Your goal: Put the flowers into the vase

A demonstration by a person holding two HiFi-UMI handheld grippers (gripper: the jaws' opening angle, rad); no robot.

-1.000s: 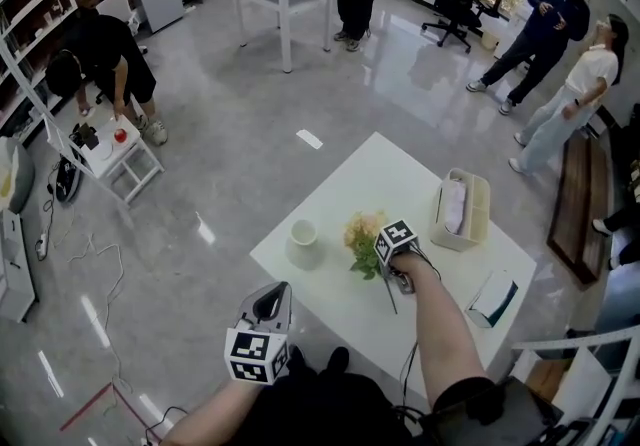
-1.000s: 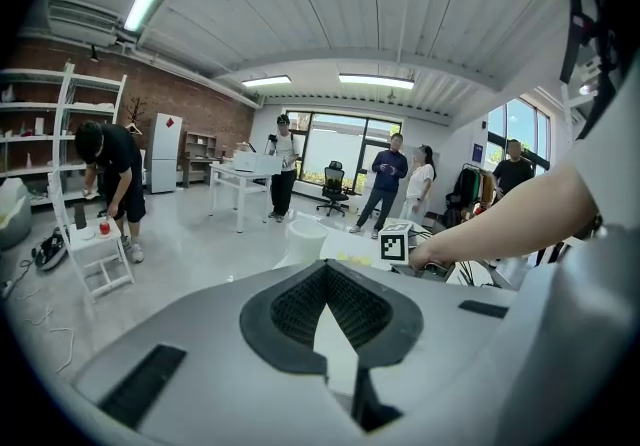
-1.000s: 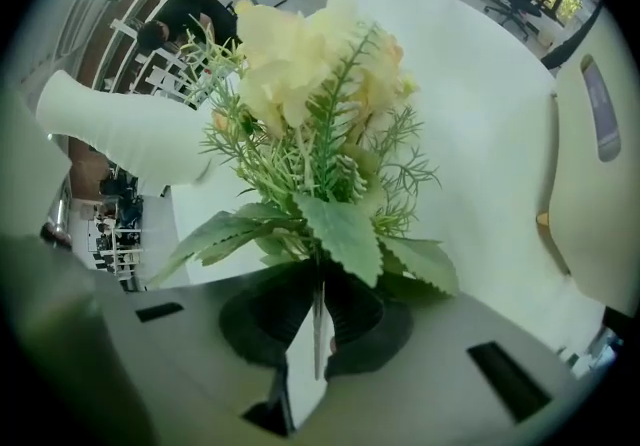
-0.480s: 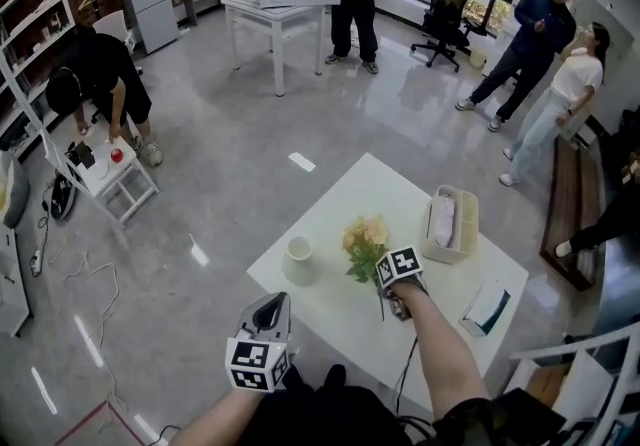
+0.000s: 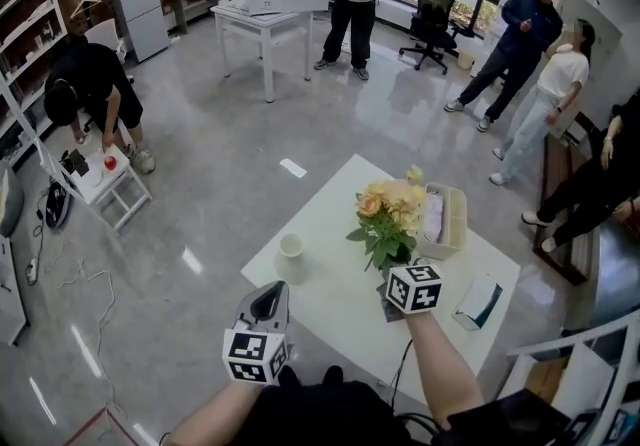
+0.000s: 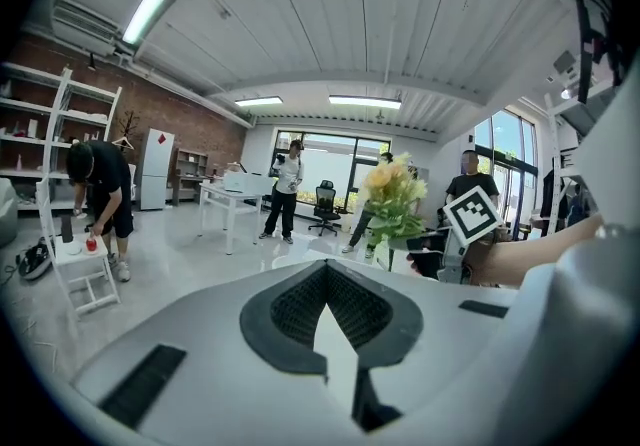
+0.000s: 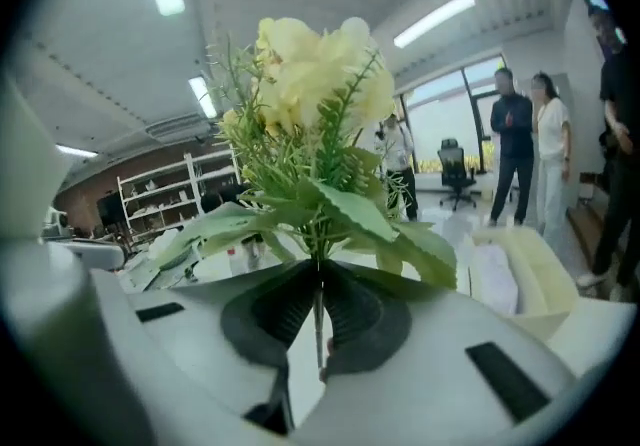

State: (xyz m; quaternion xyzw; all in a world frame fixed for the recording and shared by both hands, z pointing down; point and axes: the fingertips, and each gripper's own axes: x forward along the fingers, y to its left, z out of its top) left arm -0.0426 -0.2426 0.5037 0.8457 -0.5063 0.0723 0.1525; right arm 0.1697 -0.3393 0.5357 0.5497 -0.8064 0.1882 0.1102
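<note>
A bunch of yellow flowers (image 5: 390, 216) with green leaves stands upright above the white table (image 5: 330, 309). My right gripper (image 5: 396, 279) is shut on its thin stem; its jaws have just been closing on that stem. In the right gripper view the stem (image 7: 318, 319) runs between the dark pads and the blooms (image 7: 310, 74) fill the middle. The white vase (image 5: 290, 246) stands on the table's left part, apart from the flowers. My left gripper (image 5: 268, 306) hovers at the near left table edge, shut and holding nothing (image 6: 325, 269). From it, the flowers (image 6: 392, 189) show to the right.
A cream basket (image 5: 446, 219) with white contents sits at the table's right side, and a teal-and-white box (image 5: 477, 302) lies nearer the front right. Several people stand on the grey floor beyond; one bends at a small white stand (image 5: 110, 179) at left.
The right gripper has risen off the table with the flowers and tipped from pointing down to near level, so the bunch now stands upright. The left gripper rose slightly.
</note>
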